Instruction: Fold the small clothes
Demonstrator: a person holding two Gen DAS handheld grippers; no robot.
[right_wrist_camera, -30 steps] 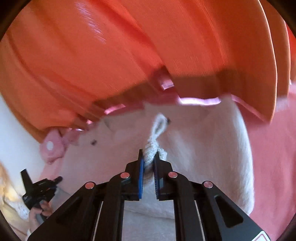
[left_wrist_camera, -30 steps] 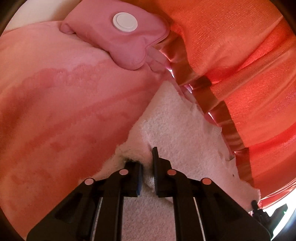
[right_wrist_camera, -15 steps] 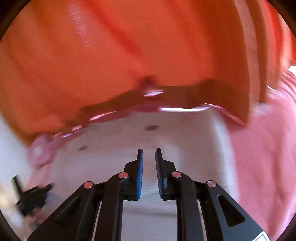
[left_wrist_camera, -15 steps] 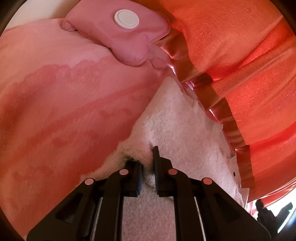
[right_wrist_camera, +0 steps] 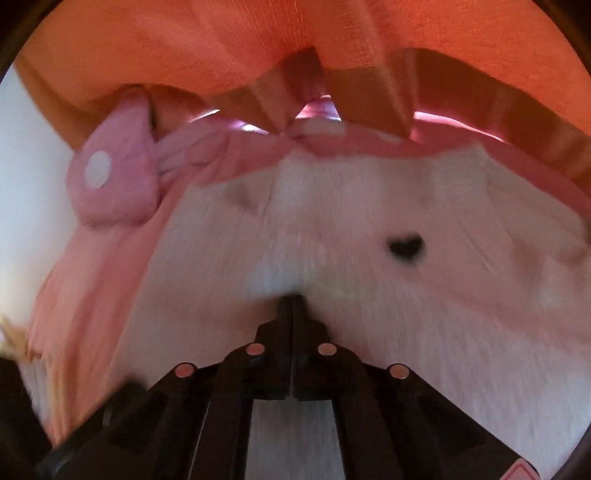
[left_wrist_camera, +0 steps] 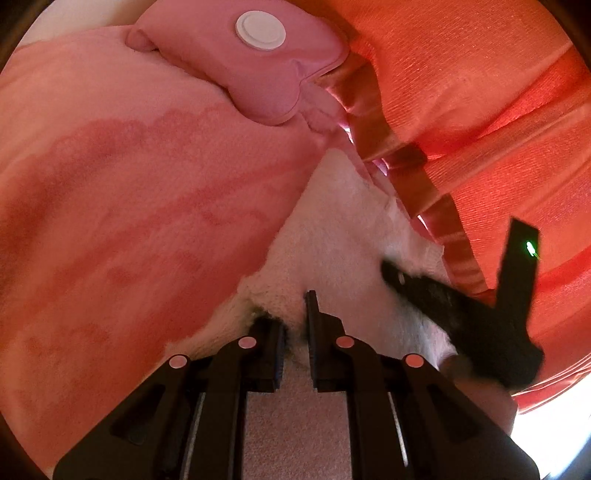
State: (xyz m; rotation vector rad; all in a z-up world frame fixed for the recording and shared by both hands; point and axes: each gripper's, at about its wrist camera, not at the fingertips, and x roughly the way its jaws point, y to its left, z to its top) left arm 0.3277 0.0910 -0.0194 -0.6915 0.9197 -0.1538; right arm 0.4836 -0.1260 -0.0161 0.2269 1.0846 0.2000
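Garment: a fluffy white garment (right_wrist_camera: 369, 258) is lying on the pink blanket (left_wrist_camera: 129, 221), just beside the orange curtain (left_wrist_camera: 461, 92).
Left gripper (left_wrist_camera: 295, 325): pinching a raised fold of the white pile.
Right gripper (right_wrist_camera: 291, 306): jaws pressed together, tips buried in the fleece (blurred; grip unclear).
Nearby: a pink pouch (left_wrist_camera: 240, 62) is resting on the blanket.

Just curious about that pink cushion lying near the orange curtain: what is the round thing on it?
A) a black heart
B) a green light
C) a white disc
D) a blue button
C: both views show a plain white disc sitting on the pink cushion, which lies on the pink blanket beside the orange curtain.
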